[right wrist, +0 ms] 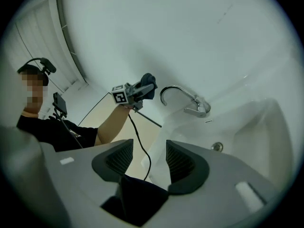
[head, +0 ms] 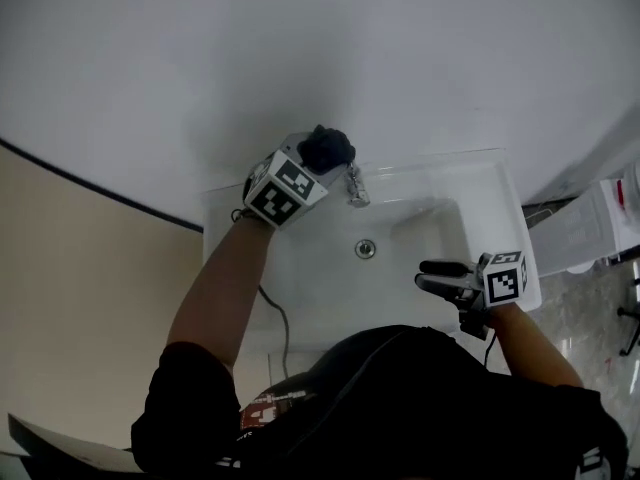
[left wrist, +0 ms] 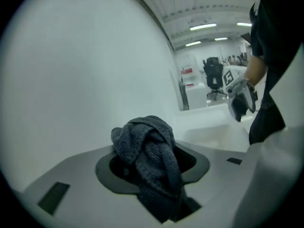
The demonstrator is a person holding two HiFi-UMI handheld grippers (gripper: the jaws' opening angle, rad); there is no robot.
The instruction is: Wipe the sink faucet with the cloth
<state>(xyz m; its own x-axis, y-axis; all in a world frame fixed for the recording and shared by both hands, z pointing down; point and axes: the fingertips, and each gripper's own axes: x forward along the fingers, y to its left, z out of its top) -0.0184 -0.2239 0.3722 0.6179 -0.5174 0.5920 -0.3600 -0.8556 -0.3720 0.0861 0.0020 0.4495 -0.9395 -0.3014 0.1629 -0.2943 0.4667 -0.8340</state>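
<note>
1 right gripper (head: 420, 274), lower right of the head view, over the white sink (head: 480, 183): jaws apart, nothing between them. 1 drain (head: 366, 249), frame centre. 1 left gripper (head: 315, 158), upper centre: jaws clamped on 1 bunched dark grey knitted cloth (left wrist: 152, 151). 1 chrome faucet (head: 356, 186), just right of the cloth, at the sink's back edge. White wall (head: 300, 48) behind.

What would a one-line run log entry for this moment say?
left gripper: shut on cloth, beside faucet, contact unclear | right gripper: open, empty, at sink front edge
</note>
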